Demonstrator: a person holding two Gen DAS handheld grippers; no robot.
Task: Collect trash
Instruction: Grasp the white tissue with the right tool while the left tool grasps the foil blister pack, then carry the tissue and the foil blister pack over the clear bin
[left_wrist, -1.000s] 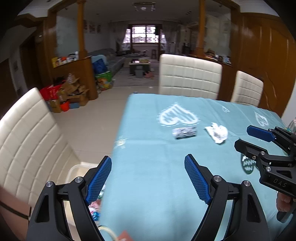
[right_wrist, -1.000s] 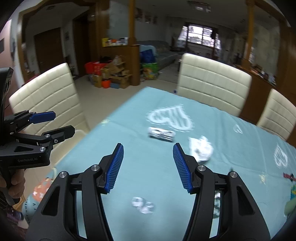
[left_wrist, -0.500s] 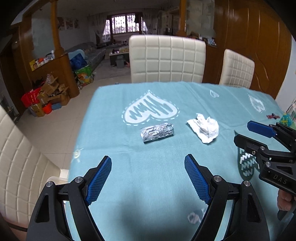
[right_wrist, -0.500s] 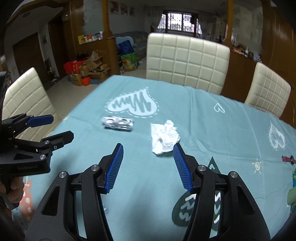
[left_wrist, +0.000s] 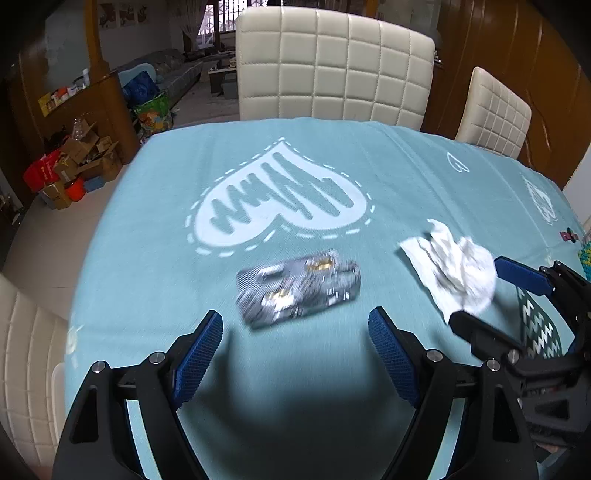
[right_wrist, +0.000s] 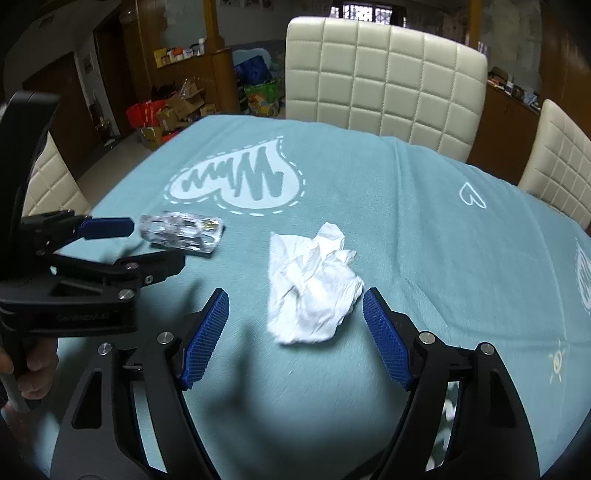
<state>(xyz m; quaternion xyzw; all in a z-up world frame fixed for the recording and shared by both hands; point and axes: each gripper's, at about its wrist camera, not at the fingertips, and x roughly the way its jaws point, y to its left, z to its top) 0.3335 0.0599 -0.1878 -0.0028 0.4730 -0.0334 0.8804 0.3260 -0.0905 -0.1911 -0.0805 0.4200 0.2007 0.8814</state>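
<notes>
A silver blister pack (left_wrist: 299, 291) lies flat on the teal tablecloth (left_wrist: 258, 155), just beyond my left gripper (left_wrist: 295, 354), which is open with nothing between its blue pads. To its right lies a crumpled white tissue (left_wrist: 454, 269). In the right wrist view the tissue (right_wrist: 314, 291) sits just ahead of my right gripper (right_wrist: 295, 332), whose jaws are opening; the pads do not touch it. The blister pack (right_wrist: 183, 232) shows there at the left, by the left gripper's fingertips (right_wrist: 107, 227).
Cream padded chairs (left_wrist: 332, 66) stand along the table's far side, another (left_wrist: 495, 114) at the right. A small colourful object (left_wrist: 585, 254) sits at the right table edge. Boxes and bags (left_wrist: 74, 162) clutter the floor at the left.
Both grippers have dropped toward the table and moved forward, so the blister pack and tissue now lie close ahead. The right gripper's jaws stand wider than before.
</notes>
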